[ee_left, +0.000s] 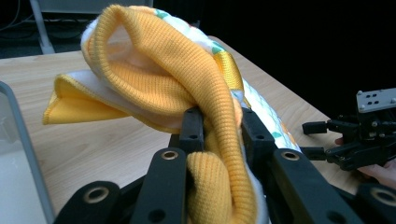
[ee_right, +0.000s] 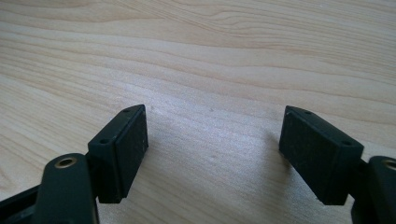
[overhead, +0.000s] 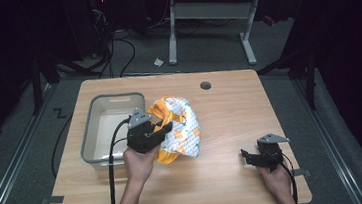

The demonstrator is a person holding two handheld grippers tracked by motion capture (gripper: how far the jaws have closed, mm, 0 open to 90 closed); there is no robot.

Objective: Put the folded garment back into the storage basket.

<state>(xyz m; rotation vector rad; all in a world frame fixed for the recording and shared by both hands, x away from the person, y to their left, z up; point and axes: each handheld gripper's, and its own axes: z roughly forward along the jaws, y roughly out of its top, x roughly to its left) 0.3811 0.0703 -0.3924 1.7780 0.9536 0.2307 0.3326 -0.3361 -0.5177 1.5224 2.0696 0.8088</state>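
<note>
Wooden table nearest me: my right gripper rests wide open on bare wood, holding nothing. Farther on, my left gripper is clamped on the orange garment, lifted just beside the grey bin.

We are seeing the desk lit brightly from above while the surrounding room is sitting dark; near fingers are blurring softly, casting faint shadows on wood.

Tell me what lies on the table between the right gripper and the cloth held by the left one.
Nothing: in the high view, bare wooden table separates the right gripper from the yellow-and-white cloth clamped in the left gripper.
</note>
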